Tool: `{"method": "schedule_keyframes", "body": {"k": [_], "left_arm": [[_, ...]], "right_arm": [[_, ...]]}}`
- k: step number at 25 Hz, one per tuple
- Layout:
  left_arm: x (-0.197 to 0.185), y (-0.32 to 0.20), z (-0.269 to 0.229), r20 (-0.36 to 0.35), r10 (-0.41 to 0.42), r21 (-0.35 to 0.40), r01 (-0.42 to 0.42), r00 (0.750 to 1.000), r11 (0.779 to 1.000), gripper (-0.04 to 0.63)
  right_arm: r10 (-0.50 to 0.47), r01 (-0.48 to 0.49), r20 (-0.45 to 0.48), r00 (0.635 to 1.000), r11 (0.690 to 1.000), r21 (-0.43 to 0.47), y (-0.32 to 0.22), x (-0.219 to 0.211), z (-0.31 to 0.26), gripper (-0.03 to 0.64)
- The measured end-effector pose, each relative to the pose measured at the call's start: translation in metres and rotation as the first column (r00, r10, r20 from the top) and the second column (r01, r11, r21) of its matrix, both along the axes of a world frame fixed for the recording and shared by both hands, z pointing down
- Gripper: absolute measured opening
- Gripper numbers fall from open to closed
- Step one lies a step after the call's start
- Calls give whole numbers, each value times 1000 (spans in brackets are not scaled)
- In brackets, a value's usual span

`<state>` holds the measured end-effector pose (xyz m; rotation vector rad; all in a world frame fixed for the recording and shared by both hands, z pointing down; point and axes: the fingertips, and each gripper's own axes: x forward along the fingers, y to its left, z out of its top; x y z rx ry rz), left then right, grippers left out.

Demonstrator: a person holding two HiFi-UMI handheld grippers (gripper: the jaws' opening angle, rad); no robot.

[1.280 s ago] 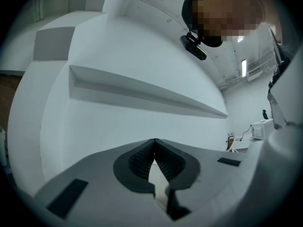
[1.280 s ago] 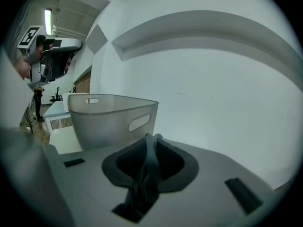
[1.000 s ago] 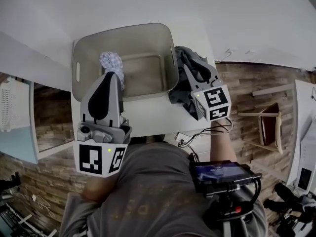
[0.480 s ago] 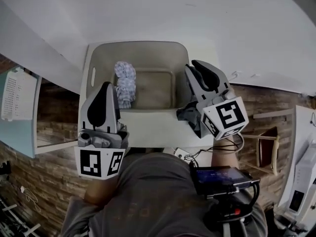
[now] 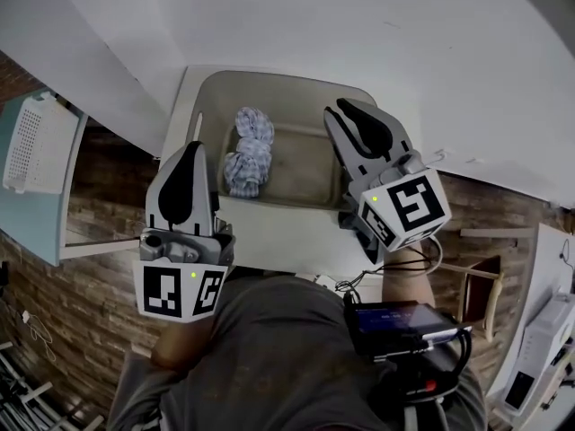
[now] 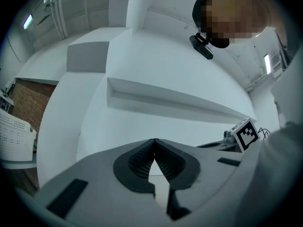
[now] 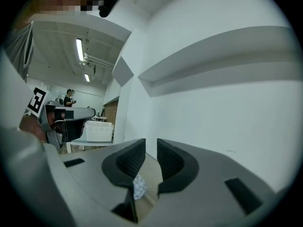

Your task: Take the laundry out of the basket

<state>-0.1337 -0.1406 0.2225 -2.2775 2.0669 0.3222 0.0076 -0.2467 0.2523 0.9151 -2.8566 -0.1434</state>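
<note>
left hand-held gripper (image 5: 191,147) sits at the lower left of the head view, pointing up-frame at the near left corner of the basket (image 5: 296,106). in its own view its jaws are closed tip to tip (image 6: 154,143) with nothing pinched in them, and all you see past them is white wall and a ledge.

right hand-held gripper (image 5: 340,106) is right of centre in the head view, tips over the basket's right rim. in the right gripper view (image 7: 151,145) its jaws stand a little apart, just a narrow slot, and nothing is between the pads, so it's empty too.

the laundry: one bunched-up blue and white checked cloth (image 5: 250,151) is lying inside the basket, on the left side of the floor, up against the left wall. neither hand-held gripper touches it. you can also catch a bit of it (image 7: 138,186) low down through the gap of the right jaws, well below them.

the basket is a beige tub with a slot handle on its left side, and it sits on a white bench (image 5: 278,236) pushed up to the wall.

other stuff: a white perforated basket (image 5: 36,142) at the far left edge on a pale blue surface, brick-pattern floor (image 5: 90,232) under it, and a small screen unit (image 5: 404,317) at the person's waist, lower right.
</note>
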Motion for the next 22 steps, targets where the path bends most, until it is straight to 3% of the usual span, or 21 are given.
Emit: {"method": "schedule_keyframes", "body": {"k": [8, 12, 22], "left_arm": [[-41, -16, -1, -7, -27, 1, 27, 1000, 1000, 8], [-62, -24, 4, -31, -31, 0, 31, 999, 1000, 8], [-118, -56, 28, -76, -78, -28, 76, 994, 997, 8]], "right_arm": [[-75, 75, -48, 996, 997, -4, -17, -63, 1, 81], [-93, 90, -55, 994, 994, -64, -28, -89, 22, 83], [-130, 89, -175, 976, 970, -228, -50, -128, 108, 92]]}}
